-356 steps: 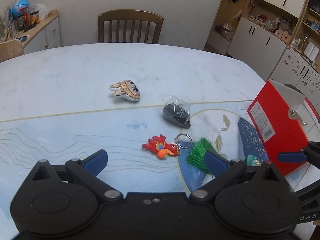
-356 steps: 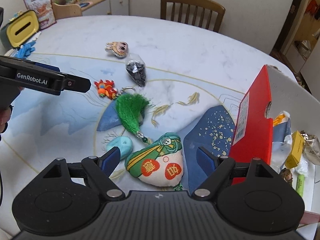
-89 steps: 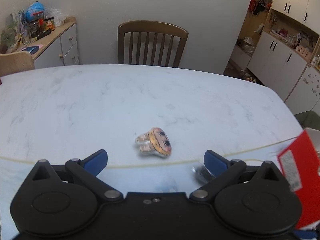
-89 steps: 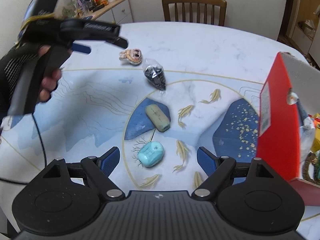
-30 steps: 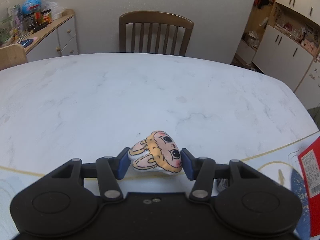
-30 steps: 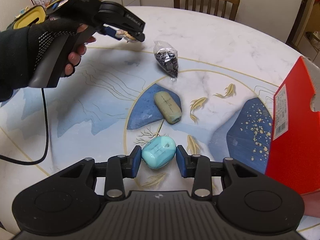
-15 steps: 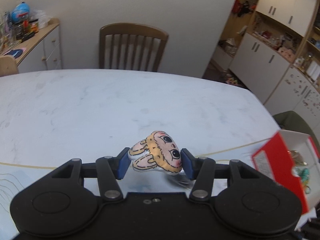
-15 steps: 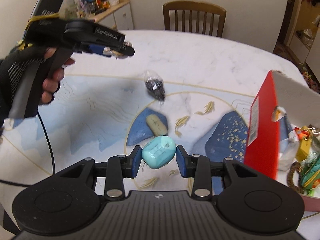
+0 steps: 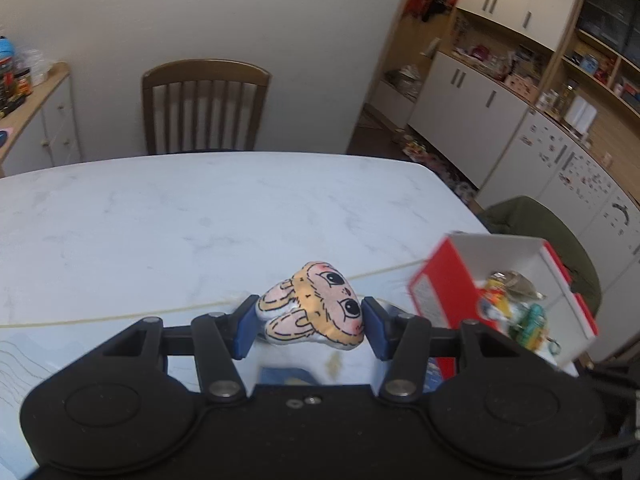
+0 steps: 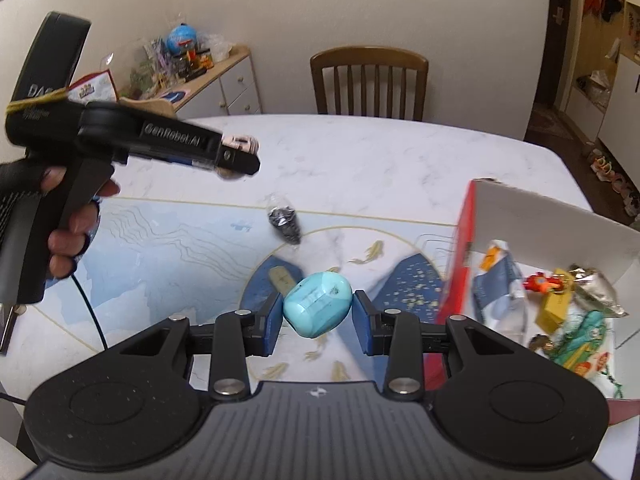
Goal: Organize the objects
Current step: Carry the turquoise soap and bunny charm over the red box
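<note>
The desk filled most of the room, marble-white at the far side and covered near us by a blue mat painted with fish. At its right edge stood the box, red outside, white inside, open on top and already holding a jumble of trinkets.

Both hand-held grippers were up off the desk, each loaded. The right hand-held gripper was clamped on the soap, a turquoise oval lying crosswise between the pads. The box lay just to its right and slightly farther off, so this hand looked the nearer to a drop. The left hand-held gripper was pinched on the plush, a small bunny-faced cushion. From it the box also lay to the right, but well apart. Seen from the right, it was held level, pistol-style in a gloved hand.

On the mat remained a bar and a bag of dark bits, both untouched.
</note>
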